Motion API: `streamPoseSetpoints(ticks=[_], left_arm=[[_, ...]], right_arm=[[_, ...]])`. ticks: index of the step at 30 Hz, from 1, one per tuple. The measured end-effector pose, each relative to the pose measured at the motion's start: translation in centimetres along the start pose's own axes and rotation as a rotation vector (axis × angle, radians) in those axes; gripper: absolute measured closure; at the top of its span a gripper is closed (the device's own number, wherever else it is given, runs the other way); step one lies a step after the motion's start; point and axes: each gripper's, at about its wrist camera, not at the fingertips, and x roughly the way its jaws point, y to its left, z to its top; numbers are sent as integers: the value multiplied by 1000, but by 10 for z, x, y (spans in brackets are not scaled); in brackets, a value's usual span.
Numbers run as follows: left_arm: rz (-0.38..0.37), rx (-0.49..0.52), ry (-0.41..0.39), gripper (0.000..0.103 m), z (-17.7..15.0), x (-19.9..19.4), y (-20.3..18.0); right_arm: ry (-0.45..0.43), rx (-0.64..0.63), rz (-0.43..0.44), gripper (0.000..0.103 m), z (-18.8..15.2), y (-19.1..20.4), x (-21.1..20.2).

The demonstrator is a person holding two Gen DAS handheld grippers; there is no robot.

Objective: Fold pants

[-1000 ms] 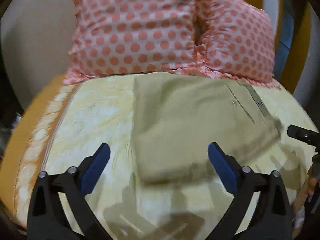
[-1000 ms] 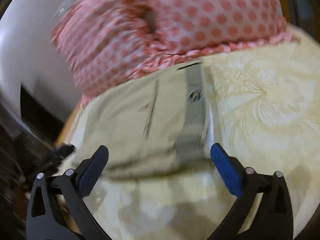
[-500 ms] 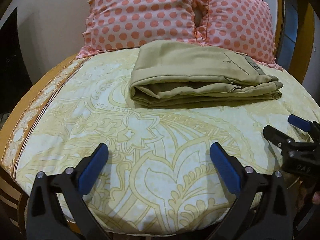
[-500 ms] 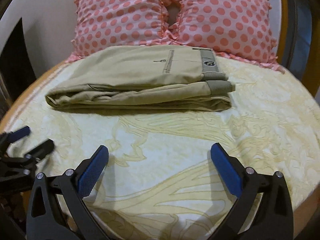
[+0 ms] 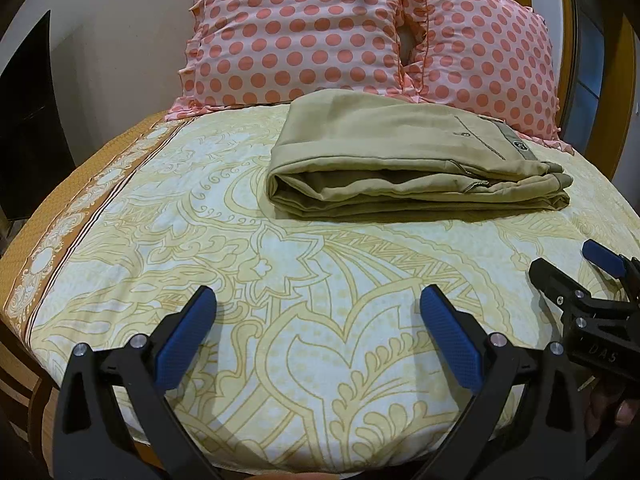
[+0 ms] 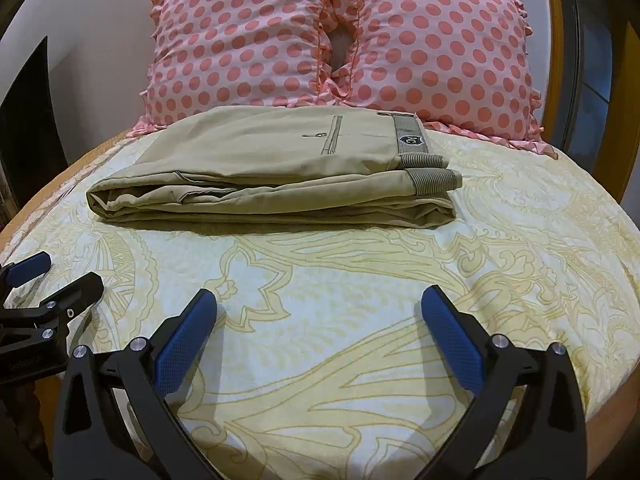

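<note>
Hovering low over the near edge of the bed, the left gripper [image 5: 316, 316] has its two blue-padded fingers spread wide, and nothing is between them. The right gripper [image 6: 318, 316] is in the same condition: spread, empty, and held above the sheet without touching any cloth. In the left wrist view the right gripper appears at about 3 o'clock, and in the right wrist view the left gripper appears at about 9 o'clock, so the two are side by side and a little apart.

Further out, at about 12 o'clock from both grippers, the khaki cotton pants [image 6: 276, 168] lie on the cream bed sheet with the yellow floral pattern [image 6: 360, 280]. They are folded into a flat, several-layered rectangle, with the ribbed grey waistband [image 6: 416, 152] on top at the right end and the rounded fold at the left end. The pants are well apart from both grippers.

Behind the pants, two pink pillows with coral polka dots [image 5: 320, 28] stand against the headboard, and the far edge of the pants is just beside them.

I judge that the folding is practically finished: the layers are stacked evenly and I see no loose leg. Perhaps only a small smoothing is left.
</note>
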Motion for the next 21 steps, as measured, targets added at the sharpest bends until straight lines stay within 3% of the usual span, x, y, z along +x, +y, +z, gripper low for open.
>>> streamPoseSetpoints(ticks=[21], left_arm=[[-2, 2, 0, 2, 0, 0, 0]], right_arm=[[-6, 6, -9, 1, 0, 1, 0]])
